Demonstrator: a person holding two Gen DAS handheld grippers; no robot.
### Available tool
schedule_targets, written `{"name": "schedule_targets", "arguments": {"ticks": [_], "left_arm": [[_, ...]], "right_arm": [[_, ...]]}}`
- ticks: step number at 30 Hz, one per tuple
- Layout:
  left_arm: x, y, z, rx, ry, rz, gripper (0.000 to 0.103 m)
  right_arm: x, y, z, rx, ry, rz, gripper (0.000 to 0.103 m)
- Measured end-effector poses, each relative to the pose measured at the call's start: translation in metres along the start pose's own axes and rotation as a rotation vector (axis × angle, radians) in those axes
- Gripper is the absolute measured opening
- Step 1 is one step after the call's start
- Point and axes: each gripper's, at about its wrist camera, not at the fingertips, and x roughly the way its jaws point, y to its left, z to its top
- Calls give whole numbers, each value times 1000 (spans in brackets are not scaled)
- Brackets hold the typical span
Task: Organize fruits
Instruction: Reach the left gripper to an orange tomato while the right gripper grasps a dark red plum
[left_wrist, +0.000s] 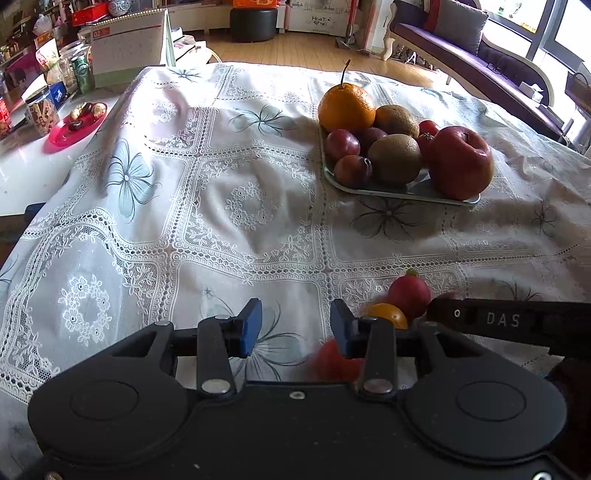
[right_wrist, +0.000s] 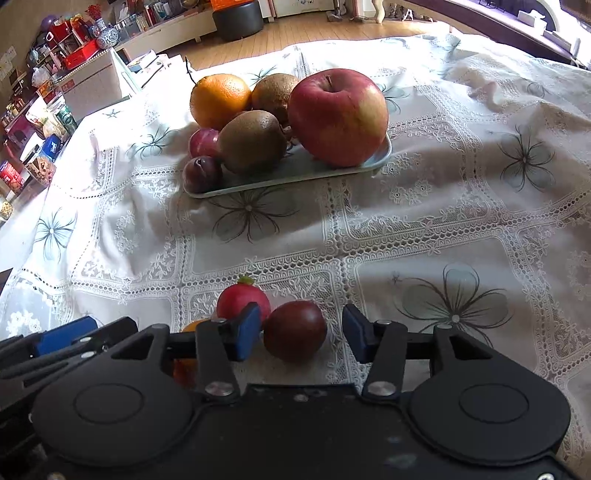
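plum (right_wrist: 294, 331): lies loose on the cloth (right_wrist: 424, 229) near the table's front edge, between my right gripper's (right_wrist: 300, 334) blue pads; both pads stand off it, the left one closer

right gripper: spread wide, pinching nothing; my guess is a grab on the plum comes next

risk, roll: the plum is round and smooth, so if the nearer pad meets it first I expect it to be nudged sideways and roll on the lace instead of being held

neighbours: a pink-red fruit (right_wrist: 242, 301) sits just behind the left pad and a small orange one (right_wrist: 192, 326) beside it; closing carelessly could knock either toward the front edge

left gripper (left_wrist: 295, 328): also spread and empty, hanging close on the left with a blurred red fruit (left_wrist: 332, 360) under its right finger; the two tools are near enough that I could bump one with the other

tray (right_wrist: 295, 177): mid-table, already crowded with apple (right_wrist: 338, 118), orange (right_wrist: 219, 99), kiwis (right_wrist: 253, 142) and plums

risk, drop-off: little bare tray shows, mostly along its front rim, so a plum set there may roll off or shove a neighbour out
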Motion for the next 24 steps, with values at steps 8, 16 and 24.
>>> {"name": "schedule_targets", "arguments": {"ticks": [8,16,24], "left_arm": [[-4,-4,-1,5,13,-42,49],[1,-30,1,55,33,-94,49],[22,-48,-1,78,78,-57,54]], "right_arm": [[-8,-26,1,76,52,110,38],[-37,-53,6,68,-18,-72,38],[-30,-61,-7,8,-34,-168,38]]}}
